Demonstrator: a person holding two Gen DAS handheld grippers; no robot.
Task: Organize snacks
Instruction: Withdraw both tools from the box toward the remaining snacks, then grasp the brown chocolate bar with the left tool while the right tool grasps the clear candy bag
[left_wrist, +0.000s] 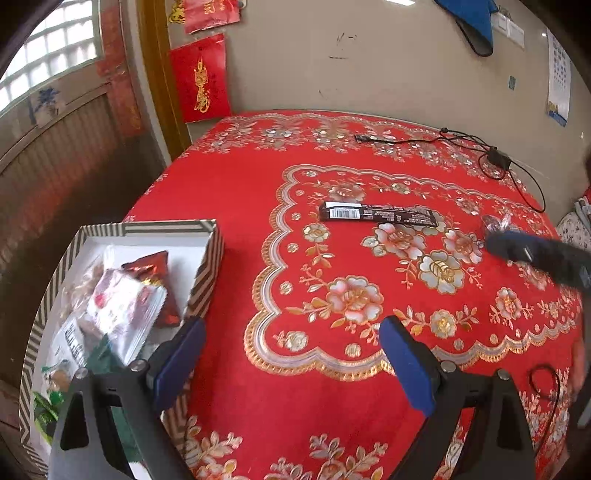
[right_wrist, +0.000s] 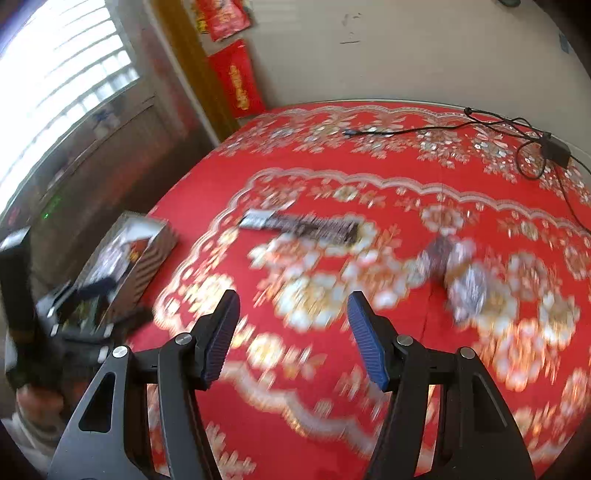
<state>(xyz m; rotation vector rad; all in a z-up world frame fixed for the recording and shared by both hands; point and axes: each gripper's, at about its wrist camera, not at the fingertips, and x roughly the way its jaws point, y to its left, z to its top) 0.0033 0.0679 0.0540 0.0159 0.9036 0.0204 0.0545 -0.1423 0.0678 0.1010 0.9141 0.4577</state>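
A striped box (left_wrist: 207, 266) at the table's left edge holds several snack packets, among them a white and pink one (left_wrist: 122, 310). A long black snack bar (left_wrist: 376, 214) lies flat mid-table on the red flowered cloth. My left gripper (left_wrist: 291, 354) is open and empty, just right of the box. In the right wrist view, which is blurred, my right gripper (right_wrist: 293, 332) is open over the cloth with nothing between its fingers. The black bar (right_wrist: 303, 223) lies ahead of it, and small silvery wrapped snacks (right_wrist: 454, 273) lie to its right. The box (right_wrist: 129, 251) is far left.
A black cable and adapter (left_wrist: 496, 158) lie at the table's back right near the wall. A thin black loop (left_wrist: 543, 380) rests at the near right. The table edge drops off left of the box. Red paper hangings (left_wrist: 201, 79) are on the wall.
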